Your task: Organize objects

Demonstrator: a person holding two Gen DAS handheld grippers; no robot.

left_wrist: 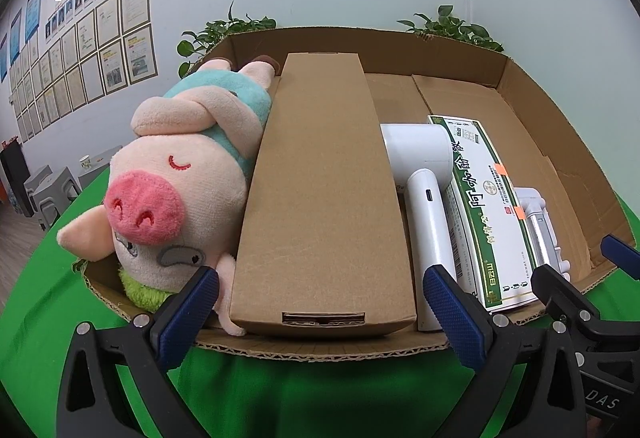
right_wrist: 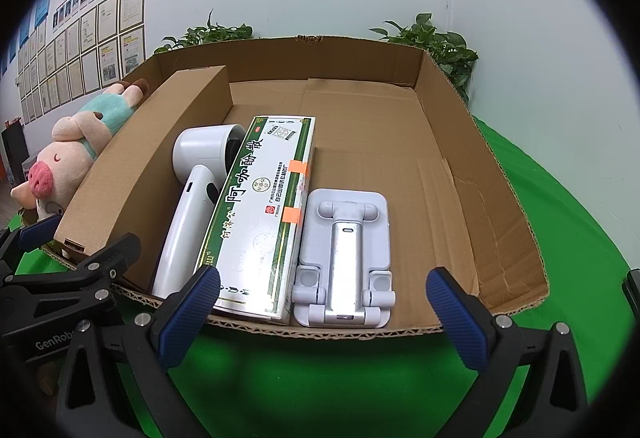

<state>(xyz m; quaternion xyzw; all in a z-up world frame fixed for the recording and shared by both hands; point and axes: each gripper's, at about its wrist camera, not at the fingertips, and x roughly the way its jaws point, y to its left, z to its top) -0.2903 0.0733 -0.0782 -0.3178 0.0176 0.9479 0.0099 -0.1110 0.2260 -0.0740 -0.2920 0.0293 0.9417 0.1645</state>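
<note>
A shallow open cardboard tray (left_wrist: 560, 142) (right_wrist: 480, 174) lies on a green cloth. In it, side by side from the left: a pink plush pig (left_wrist: 168, 194) (right_wrist: 60, 158), a long brown carton (left_wrist: 324, 198) (right_wrist: 144, 158), a white hair dryer (left_wrist: 424, 194) (right_wrist: 192, 210), a green-and-white medicine box (left_wrist: 488, 206) (right_wrist: 260, 214) and a white folding phone stand (left_wrist: 540, 222) (right_wrist: 344, 250). My left gripper (left_wrist: 324, 302) is open and empty at the tray's near edge, in front of the carton. My right gripper (right_wrist: 324, 298) is open and empty in front of the medicine box and stand.
The tray's right half (right_wrist: 400, 142) holds nothing. Potted plants (right_wrist: 436, 42) stand behind the tray against a pale wall with framed papers (left_wrist: 92, 62). The green cloth (right_wrist: 560, 206) spreads around the tray. Grey stools (left_wrist: 48, 190) stand at the far left.
</note>
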